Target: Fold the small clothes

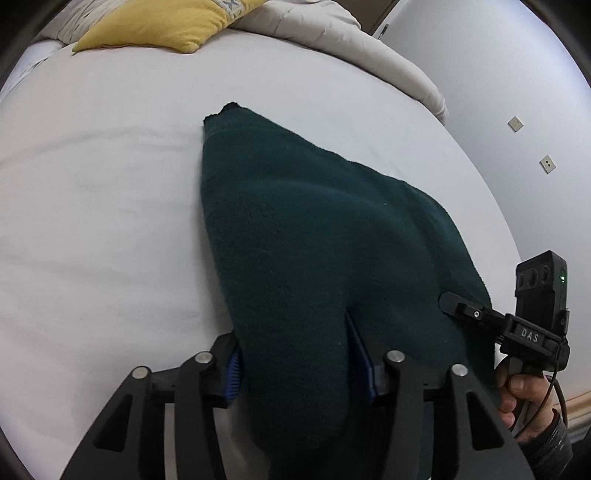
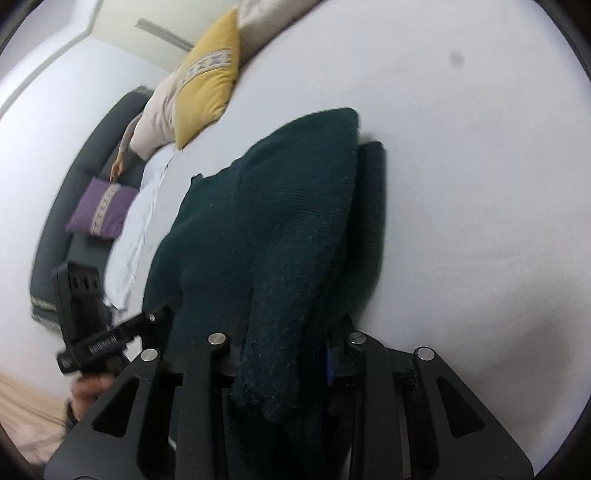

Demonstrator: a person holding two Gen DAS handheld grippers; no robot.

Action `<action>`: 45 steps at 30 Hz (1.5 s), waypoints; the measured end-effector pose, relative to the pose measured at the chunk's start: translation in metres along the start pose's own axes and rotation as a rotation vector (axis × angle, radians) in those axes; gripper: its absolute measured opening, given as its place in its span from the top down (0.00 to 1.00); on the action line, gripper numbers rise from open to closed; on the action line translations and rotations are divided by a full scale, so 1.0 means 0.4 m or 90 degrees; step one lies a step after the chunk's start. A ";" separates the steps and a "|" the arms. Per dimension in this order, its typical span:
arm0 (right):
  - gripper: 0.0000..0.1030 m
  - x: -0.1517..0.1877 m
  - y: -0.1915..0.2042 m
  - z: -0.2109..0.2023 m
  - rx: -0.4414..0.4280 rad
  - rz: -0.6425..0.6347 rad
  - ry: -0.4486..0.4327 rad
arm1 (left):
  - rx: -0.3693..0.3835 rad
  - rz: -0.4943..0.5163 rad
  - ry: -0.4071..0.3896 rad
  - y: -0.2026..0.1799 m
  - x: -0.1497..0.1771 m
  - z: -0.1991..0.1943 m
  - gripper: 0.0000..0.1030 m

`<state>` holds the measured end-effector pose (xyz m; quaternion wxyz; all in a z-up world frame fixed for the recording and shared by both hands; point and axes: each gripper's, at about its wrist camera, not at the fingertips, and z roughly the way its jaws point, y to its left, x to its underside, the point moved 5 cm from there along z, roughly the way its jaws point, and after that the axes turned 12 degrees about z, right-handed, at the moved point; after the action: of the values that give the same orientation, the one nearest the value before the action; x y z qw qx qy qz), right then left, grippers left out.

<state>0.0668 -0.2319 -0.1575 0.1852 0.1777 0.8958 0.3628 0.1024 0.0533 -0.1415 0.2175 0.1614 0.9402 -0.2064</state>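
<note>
- A dark green knitted garment point(image 1: 314, 240) lies on the white bed sheet point(image 1: 92, 221), with its near end lifted into both grippers; its far end rests flat on the sheet.
- The left gripper point(image 1: 295, 354) has the near edge of the knit between its blue pads point(image 1: 232, 376). The jaws stand fairly wide apart, and the cloth seems to hang loosely between them; I judge this grip is slack, not clamped.
- The right gripper point(image 2: 284, 354) has its jaws close together, clamped on a thick bunch of the same garment point(image 2: 280, 221).
- In the right wrist view the knit already lies doubled, one layer over a narrower strip at its right side, so at least one fold looks made.
- Left to do, as I judge it: lay the held end down, let go, and perhaps fold once more and smooth it.
- A yellow cushion point(image 1: 155, 26) and beige duvet point(image 1: 369, 55) lie well apart at the head of the bed.
</note>
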 end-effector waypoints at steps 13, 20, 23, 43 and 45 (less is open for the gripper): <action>0.62 -0.088 0.153 -0.245 0.089 -0.040 -0.134 | -0.124 0.089 -0.116 -0.102 -0.097 -0.208 0.50; 0.67 -0.140 0.183 -0.025 0.087 -0.040 -0.031 | -0.129 0.094 -0.021 -0.088 -0.114 0.005 0.51; 0.77 -0.159 0.114 0.015 0.081 -0.029 -0.050 | -0.124 0.101 -0.042 -0.078 -0.117 0.023 0.50; 0.68 0.148 0.052 -0.151 -0.056 -0.015 -0.001 | -0.090 0.063 -0.093 -0.147 0.072 -0.083 0.53; 0.69 0.153 0.035 -0.171 -0.058 -0.013 -0.007 | -0.098 0.072 -0.089 -0.153 0.070 -0.077 0.52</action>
<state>-0.0152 -0.2348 -0.1144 0.2016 0.1619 0.8792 0.4002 0.0440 0.0204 -0.1100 0.3060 0.1824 0.9251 -0.1314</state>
